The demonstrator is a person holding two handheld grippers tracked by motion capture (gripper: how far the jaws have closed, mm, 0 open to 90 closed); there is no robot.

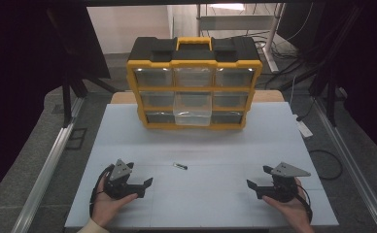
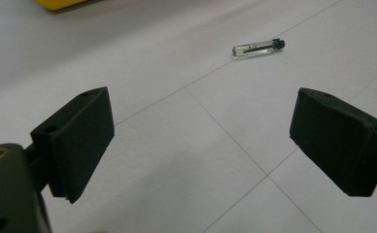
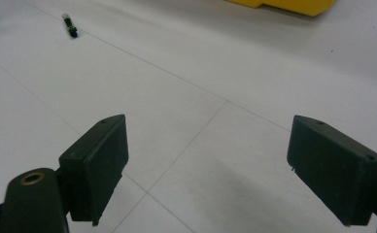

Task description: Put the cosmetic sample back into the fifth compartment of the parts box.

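A small clear vial with a black cap [image 1: 179, 166] lies on the white table, midway between my two grippers. In the left gripper view the vial [image 2: 258, 48] lies ahead and to the right of the jaws; in the right gripper view the vial [image 3: 70, 25] is far off at the upper left. My left gripper [image 1: 142, 189] rests at the front left, open, nothing between its jaws [image 2: 201, 150]. My right gripper [image 1: 257, 178] rests at the front right, also open and empty [image 3: 208, 167].
A yellow and black organiser case [image 1: 194, 82] with clear drawers stands upright at the back of the table [image 1: 128, 141]; its middle drawer [image 1: 192, 110] is pulled out a little. Dark curtains and cables surround the table.
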